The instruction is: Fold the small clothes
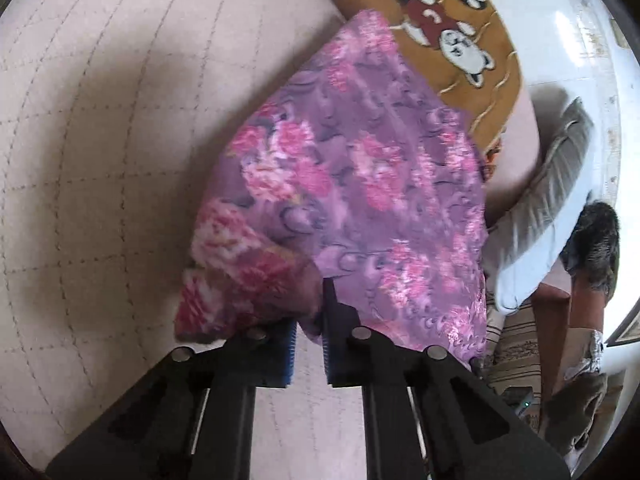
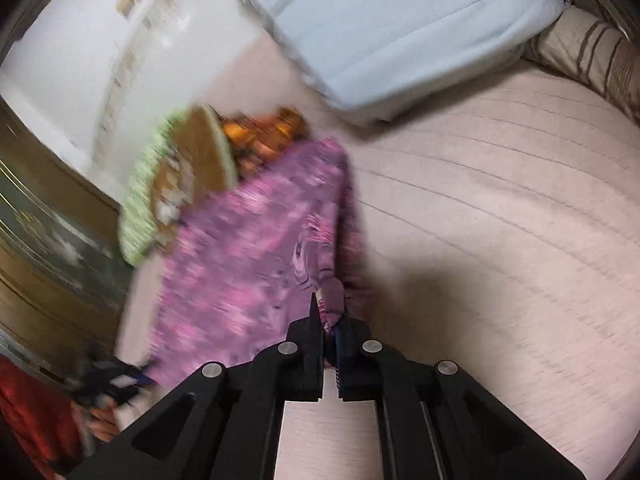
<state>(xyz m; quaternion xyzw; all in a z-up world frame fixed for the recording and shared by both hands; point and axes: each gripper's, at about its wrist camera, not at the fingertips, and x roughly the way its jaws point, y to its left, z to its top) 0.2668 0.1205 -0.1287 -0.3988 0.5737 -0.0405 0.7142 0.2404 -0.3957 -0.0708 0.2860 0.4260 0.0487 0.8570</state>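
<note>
Floral cloth (image 1: 352,184) between both grippers

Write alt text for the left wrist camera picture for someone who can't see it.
The left gripper pinches a bunched edge of a purple garment with pink flowers, which spreads over a pale quilted bedspread. Behind it lie a brown blanket printed with cartoon animals and a light blue pillow.

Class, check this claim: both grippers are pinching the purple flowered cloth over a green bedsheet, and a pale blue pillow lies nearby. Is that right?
Not quite: the bedsheet is pale pink, not green, as both wrist views show. The rest stands: the left gripper and right gripper pinch the purple flowered cloth, and the pale blue pillow lies nearby.
</note>
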